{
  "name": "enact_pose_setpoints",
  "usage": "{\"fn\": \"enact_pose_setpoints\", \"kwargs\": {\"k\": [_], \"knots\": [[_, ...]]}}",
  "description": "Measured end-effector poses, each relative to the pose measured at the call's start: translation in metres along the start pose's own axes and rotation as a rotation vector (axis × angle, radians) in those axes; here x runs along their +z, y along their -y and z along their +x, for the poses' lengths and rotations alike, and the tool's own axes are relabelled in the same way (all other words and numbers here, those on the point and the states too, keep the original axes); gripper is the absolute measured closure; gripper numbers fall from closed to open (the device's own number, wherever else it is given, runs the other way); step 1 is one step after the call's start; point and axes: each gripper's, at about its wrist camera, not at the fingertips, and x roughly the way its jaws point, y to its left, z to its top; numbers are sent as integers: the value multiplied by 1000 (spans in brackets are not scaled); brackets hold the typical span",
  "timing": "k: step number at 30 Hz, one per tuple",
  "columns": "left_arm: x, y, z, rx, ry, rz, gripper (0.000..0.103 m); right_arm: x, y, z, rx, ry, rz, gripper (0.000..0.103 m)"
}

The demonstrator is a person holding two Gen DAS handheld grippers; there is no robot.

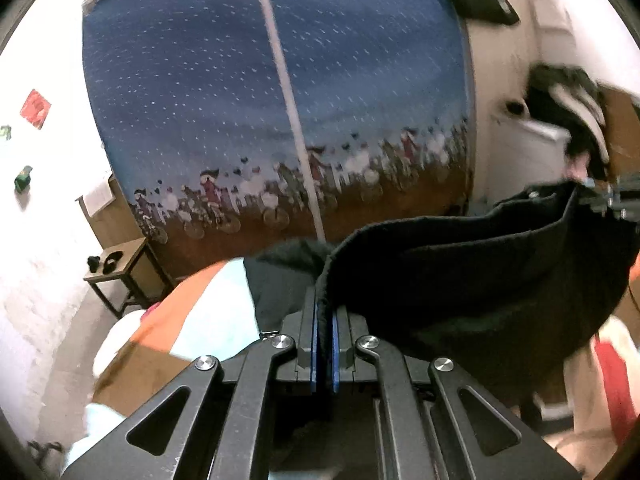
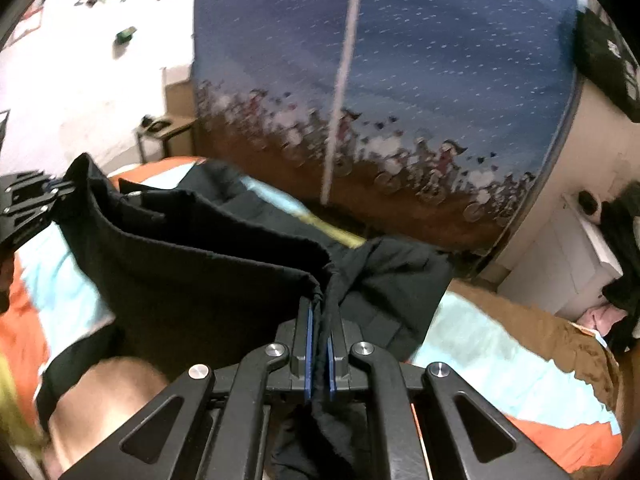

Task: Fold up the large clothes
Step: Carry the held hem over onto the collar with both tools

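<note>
A large black garment (image 1: 480,280) hangs stretched between my two grippers, held up above the bed. My left gripper (image 1: 324,312) is shut on one end of its top edge. My right gripper (image 2: 320,312) is shut on the other end, and shows at the right in the left wrist view (image 1: 612,196). The garment (image 2: 192,264) sags in a fold between them, and its lower part trails onto the bed. In the right wrist view the left gripper (image 2: 48,196) is at the far left.
The bed (image 2: 500,364) has an orange, light blue and brown cover. A tall blue printed curtain (image 1: 260,100) hangs behind it. A small wooden side table (image 1: 120,268) stands at the left. A white cabinet (image 2: 576,256) with dark clothes stands at the right.
</note>
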Motion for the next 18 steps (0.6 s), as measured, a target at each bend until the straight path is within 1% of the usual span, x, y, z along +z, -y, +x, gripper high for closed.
{"fn": "enact_pose_setpoints", "kwargs": {"k": [2,3,6,7,9,12,18], "knots": [[6,-4,22,7,16,-33,100,3,10,22,-22,34,45,97],[9,-6,38,11,8,-53,100,5,14,30,-28,42,62,97],[18,-12,62,9,-1,-103,100,7,23,57,-52,55,83,97],[21,-13,69,10,-1,-106,100,7,25,67,-57,56,89,97],[25,-12,84,19,3,-78,100,9,31,81,-64,52,104,97],[23,-7,101,31,-1,-52,100,7,39,103,-69,38,129,97],[14,-9,139,30,-54,-89,99,1,43,135,-83,13,123,97]]}}
